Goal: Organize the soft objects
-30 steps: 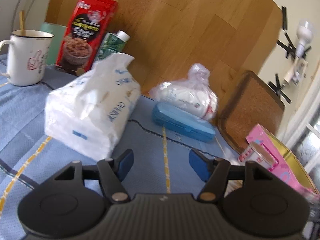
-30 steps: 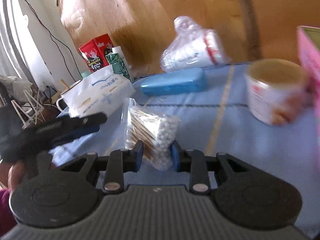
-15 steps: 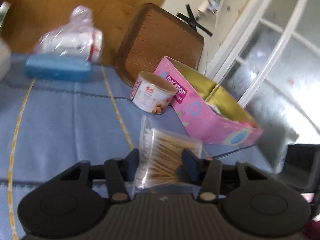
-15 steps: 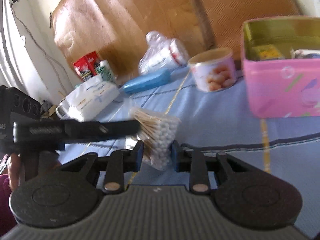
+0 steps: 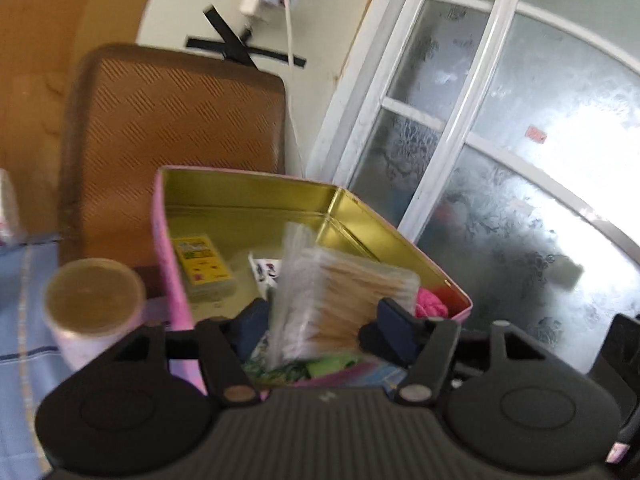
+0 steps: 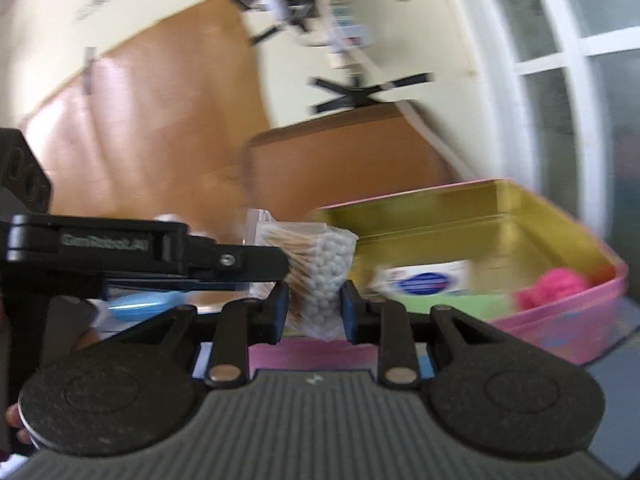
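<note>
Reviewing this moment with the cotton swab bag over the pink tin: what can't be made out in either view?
- Left wrist view: whether the left gripper pads press the cotton swab bag; the bag hides the contact.
- Left wrist view: the pink tin floor nearest the camera, behind bag and gripper body.
- Right wrist view: print on the white box, motion-blurred.
- Left wrist view: label of the round can, blurred.

Daylight glares through the frosted window [image 5: 520,152]; both fisheye views motion-blurred, edges bowed.
</note>
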`<state>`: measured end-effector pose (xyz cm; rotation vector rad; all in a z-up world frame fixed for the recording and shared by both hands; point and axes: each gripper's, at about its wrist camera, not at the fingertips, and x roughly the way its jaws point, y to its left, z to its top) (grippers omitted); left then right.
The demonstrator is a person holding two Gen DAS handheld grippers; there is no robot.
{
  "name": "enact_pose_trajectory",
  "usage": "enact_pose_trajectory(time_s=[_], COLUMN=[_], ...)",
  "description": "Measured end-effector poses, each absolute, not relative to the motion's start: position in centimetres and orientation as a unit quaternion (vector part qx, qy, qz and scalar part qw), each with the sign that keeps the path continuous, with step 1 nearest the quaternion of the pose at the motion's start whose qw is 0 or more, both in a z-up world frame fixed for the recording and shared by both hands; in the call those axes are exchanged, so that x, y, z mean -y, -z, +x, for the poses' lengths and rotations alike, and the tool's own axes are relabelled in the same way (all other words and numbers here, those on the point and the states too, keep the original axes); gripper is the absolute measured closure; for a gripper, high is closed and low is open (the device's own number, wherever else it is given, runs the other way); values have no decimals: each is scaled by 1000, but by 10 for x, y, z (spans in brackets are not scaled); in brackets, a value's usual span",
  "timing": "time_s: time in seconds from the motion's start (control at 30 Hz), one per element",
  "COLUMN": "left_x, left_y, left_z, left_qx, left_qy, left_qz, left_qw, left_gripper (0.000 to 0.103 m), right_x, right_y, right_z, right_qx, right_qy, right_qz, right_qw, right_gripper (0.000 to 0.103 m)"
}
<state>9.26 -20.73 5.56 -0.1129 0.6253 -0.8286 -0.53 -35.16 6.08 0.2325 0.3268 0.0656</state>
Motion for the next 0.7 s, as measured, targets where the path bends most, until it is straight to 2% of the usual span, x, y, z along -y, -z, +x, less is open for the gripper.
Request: enact_pose_trajectory(time_s=[0.07, 0.13, 0.17, 0.2, 0.23, 0.37, 0.5, 0.7], left_x=[222, 228, 230, 229, 227, 207, 166, 58], left_y=[-50, -45, -43, -41, -40, -41, -41, -20], left_z=[97, 99, 100, 99, 99, 94, 77, 65], left_qx=[-303, -307, -310, -311, -311, -306, -289, -303], left_qy=[387, 375, 370, 368, 366, 355, 356, 290], left_qz=[-41, -33, -31, -31, -30, -35, -52, -85], left_qw=[870, 874, 875, 876, 877, 883, 887, 904], left_gripper=[38, 37, 37, 37, 37, 37, 37, 36], right_x=[366, 378, 384, 388, 393, 393, 377, 326], right_y=[-55, -50, -47, -45, -44, -47, -52, -61], right_z=[3, 15, 19, 20, 18, 4, -7, 4], right_qx=[-174, -190, -189, -183, -172, -122, -93, -105], right_qy=[17, 72, 92, 109, 125, 155, 115, -11], right_qz=[93, 77, 72, 70, 68, 85, 104, 82], right_qw=[980, 976, 975, 975, 975, 977, 983, 991], right_gripper=[72, 66, 61, 45, 36, 36, 38, 41])
